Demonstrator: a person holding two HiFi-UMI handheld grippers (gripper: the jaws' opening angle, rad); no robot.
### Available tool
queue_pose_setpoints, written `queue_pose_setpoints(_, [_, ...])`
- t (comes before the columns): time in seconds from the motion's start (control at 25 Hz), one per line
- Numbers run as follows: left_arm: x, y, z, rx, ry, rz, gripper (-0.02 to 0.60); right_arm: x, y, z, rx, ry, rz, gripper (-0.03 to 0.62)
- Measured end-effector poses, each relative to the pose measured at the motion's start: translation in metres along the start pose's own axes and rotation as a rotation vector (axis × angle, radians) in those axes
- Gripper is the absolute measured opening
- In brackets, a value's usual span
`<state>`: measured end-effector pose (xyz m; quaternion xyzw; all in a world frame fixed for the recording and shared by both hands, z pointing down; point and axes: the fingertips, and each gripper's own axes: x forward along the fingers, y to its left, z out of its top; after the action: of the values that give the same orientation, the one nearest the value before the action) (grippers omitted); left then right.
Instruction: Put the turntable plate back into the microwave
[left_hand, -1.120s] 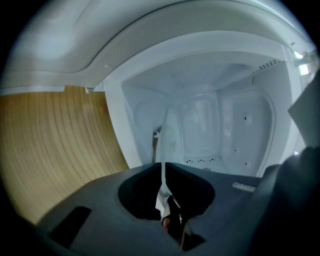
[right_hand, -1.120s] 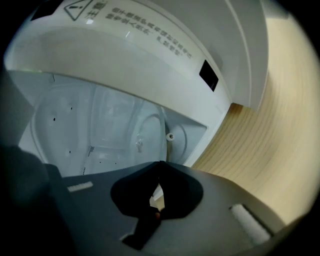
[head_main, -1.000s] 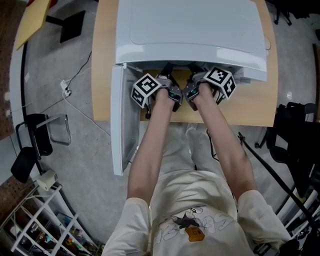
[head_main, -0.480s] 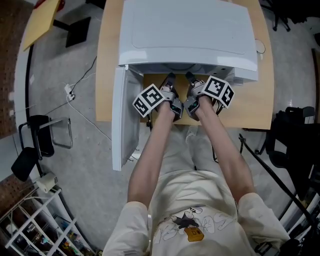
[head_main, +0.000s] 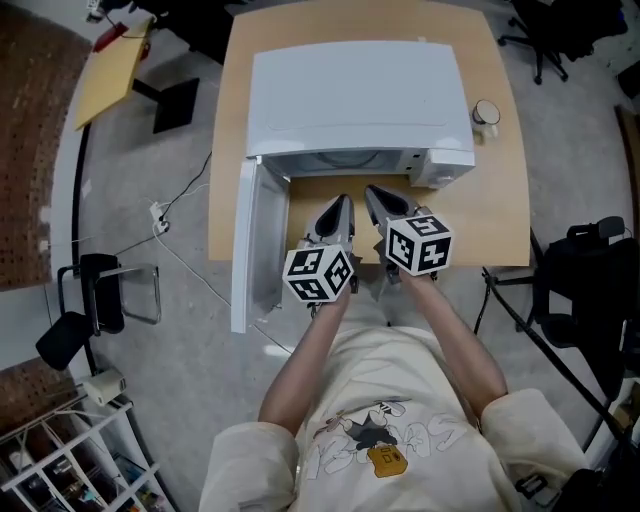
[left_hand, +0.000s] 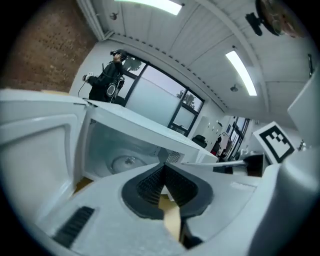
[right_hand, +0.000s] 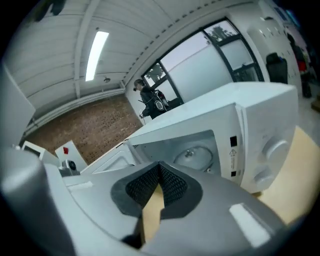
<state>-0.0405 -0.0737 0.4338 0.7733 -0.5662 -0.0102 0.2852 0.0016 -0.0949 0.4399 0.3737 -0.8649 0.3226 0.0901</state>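
The white microwave (head_main: 355, 100) stands on a wooden table (head_main: 500, 210) with its door (head_main: 255, 240) swung open to the left. Inside the cavity the round glass turntable plate (left_hand: 126, 162) lies flat on the floor, also showing in the right gripper view as the plate (right_hand: 194, 155). My left gripper (head_main: 337, 207) and right gripper (head_main: 374, 197) hover side by side just in front of the opening, outside it. The left gripper (left_hand: 162, 168) has its jaws shut with nothing between them. The right gripper (right_hand: 160, 167) is shut and empty as well.
A small cup (head_main: 486, 112) sits on the table to the right of the microwave. The control panel with knobs (right_hand: 272, 150) is on the microwave's right side. On the floor are a chair (head_main: 85, 290) at left, cables (head_main: 160, 215) and dark equipment (head_main: 585, 290) at right.
Both grippers have drawn back out of the microwave's mouth toward the person and risen, rolling as they came. The left jaws have closed.
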Motion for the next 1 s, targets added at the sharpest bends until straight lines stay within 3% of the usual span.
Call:
queue_pose_setpoints(0.12, [-0.016,-0.013,0.000,0.133,0.010,0.049,-0.002,-0.017,0.013,0.003,-0.142,-0.014,-0.036,0.008])
queue_pose_setpoints(0.2, [-0.024,-0.022,-0.005,0.161,0.016,0.064,-0.002,-0.024,0.017,-0.004,-0.176,-0.010,-0.048,0.006])
queue_pose_setpoints(0.48, [-0.040,-0.042,-0.035,0.151,0.041,0.077,-0.002,-0.049,0.025,-0.039,-0.246,0.028,-0.038,0.006])
queue_pose_setpoints(0.64, [-0.043,-0.046,-0.043,0.154,0.067,0.044,-0.001,-0.056,0.023,-0.047,-0.251,0.029,-0.064,0.007])
queue_pose_setpoints(1.0, [-0.070,-0.038,-0.028,0.168,0.080,-0.015,-0.001,-0.066,0.049,-0.051,-0.236,-0.010,-0.136,0.006])
